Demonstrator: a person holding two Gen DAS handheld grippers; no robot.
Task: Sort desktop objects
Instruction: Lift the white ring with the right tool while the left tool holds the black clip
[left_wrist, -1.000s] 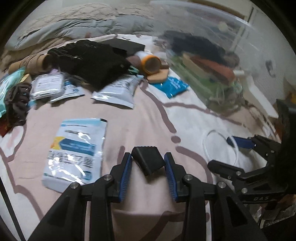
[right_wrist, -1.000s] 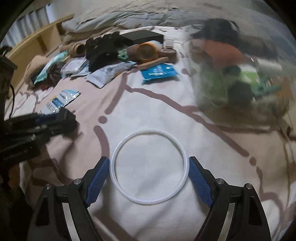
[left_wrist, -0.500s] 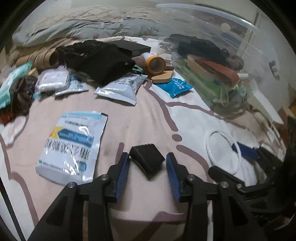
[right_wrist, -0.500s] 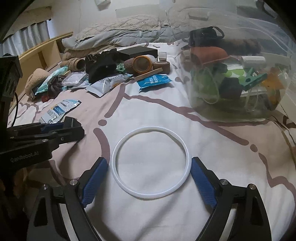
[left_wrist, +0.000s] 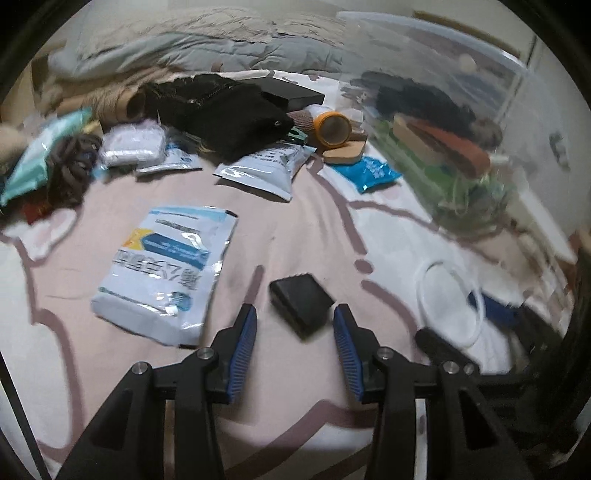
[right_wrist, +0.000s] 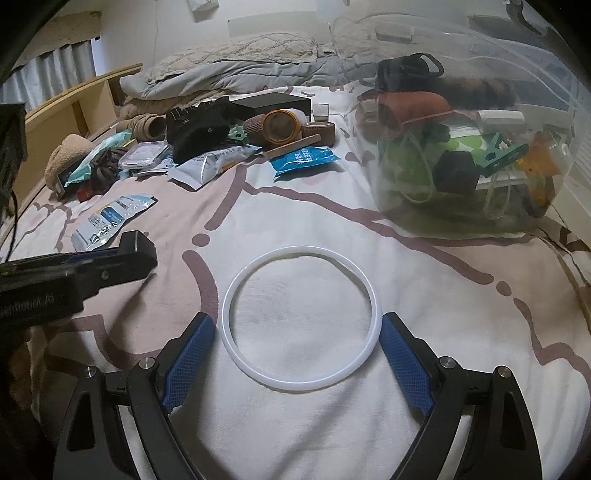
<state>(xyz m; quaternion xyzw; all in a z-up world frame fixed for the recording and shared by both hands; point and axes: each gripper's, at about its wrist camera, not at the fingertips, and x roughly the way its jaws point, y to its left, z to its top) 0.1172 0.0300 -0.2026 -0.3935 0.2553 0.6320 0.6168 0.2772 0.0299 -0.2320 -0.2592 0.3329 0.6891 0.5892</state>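
The small black block (left_wrist: 301, 306) lies on the bedsheet (left_wrist: 295, 229) between my left gripper (left_wrist: 294, 326) jaws, which have just been opening and now stand clear of it: released. The white ring (right_wrist: 301, 321) sits untouched between my right gripper (right_wrist: 298, 354) jaws, spread wide.

Bare sheet (right_wrist: 424, 295) lies open ahead of the right gripper (right_wrist: 299, 354), past the white ring (right_wrist: 301, 321); the clear bin (right_wrist: 476, 155) blocks forward-right, clutter (right_wrist: 207, 129) far ahead-left, left gripper (right_wrist: 85, 269) crowding its left.
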